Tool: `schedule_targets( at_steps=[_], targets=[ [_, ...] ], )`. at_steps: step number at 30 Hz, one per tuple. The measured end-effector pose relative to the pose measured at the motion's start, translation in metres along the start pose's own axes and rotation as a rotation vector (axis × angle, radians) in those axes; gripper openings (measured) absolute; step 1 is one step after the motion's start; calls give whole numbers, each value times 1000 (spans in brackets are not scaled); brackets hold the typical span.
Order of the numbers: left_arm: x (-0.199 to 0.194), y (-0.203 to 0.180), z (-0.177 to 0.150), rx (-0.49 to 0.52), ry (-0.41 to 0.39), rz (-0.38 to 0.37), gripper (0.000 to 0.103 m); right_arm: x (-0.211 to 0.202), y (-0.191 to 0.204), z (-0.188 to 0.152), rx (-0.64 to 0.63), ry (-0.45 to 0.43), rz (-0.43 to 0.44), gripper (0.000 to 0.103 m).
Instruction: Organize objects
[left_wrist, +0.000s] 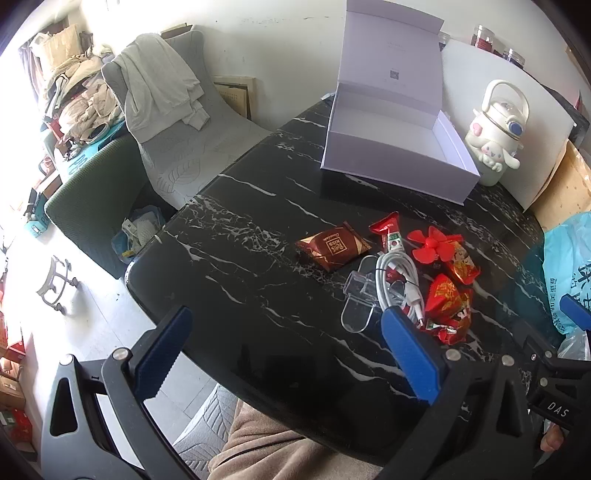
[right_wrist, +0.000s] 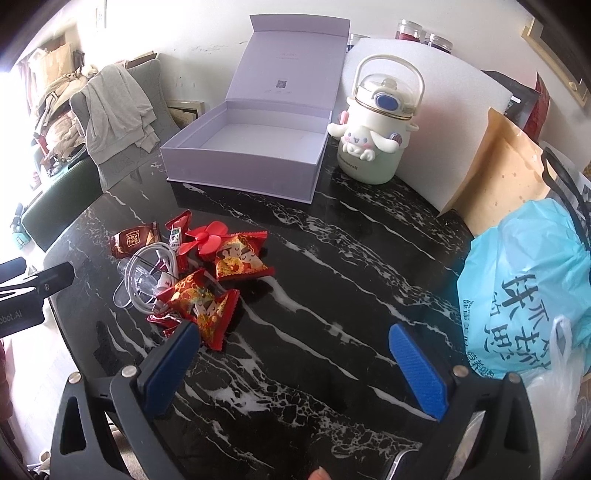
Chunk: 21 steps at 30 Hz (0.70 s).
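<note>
we judge the task barely begun: the open white cardboard box (right_wrist: 243, 147) with its lid standing up sits empty at about twelve o'clock on the black marble-veined table (right_wrist: 332, 280), and nothing lies inside it yet. everything to be sorted rests in one loose heap well apart from the box, at about ten o'clock from our right gripper (right_wrist: 295, 358): a brown chocolate packet (left_wrist: 332, 249), a coiled white charging cable (left_wrist: 397, 284) lying over a clear plastic holder (left_wrist: 356, 299), a small red fan (left_wrist: 434, 245) and several red candy wrappers (right_wrist: 207, 306). the white cartoon kettle-shaped bottle (right_wrist: 373, 136) stands just beside the box at one o'clock. our left gripper (left_wrist: 288, 354) is spread wide and holds nothing, its right pad just in front of the cable plug. our right gripper is equally wide and empty, its left pad near the closest wrapper, though we cannot tell whether they touch.
</note>
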<state>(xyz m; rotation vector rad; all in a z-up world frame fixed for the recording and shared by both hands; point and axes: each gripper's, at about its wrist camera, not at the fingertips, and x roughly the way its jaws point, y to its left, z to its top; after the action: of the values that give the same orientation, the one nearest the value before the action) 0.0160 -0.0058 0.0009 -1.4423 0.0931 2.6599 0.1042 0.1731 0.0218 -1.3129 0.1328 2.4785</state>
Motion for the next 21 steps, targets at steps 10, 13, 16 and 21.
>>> schedule_targets(
  at_steps=[10,13,16,21],
  targets=[
    [-10,8,-4,-26,-26,-26,103,-14,0,-5,23,-31,-20,102],
    [-11,9,-4,-29,-30,-33,103,-18,-1,-7,27,-43,-28,102],
    [-12,8,-5,-27,-31,-39,103,-21,0,-9,33,-48,-24,102],
    [-12,6,-5,-12,-34,-36,103,-21,2,-11,33,-51,-23,102]
  ],
)
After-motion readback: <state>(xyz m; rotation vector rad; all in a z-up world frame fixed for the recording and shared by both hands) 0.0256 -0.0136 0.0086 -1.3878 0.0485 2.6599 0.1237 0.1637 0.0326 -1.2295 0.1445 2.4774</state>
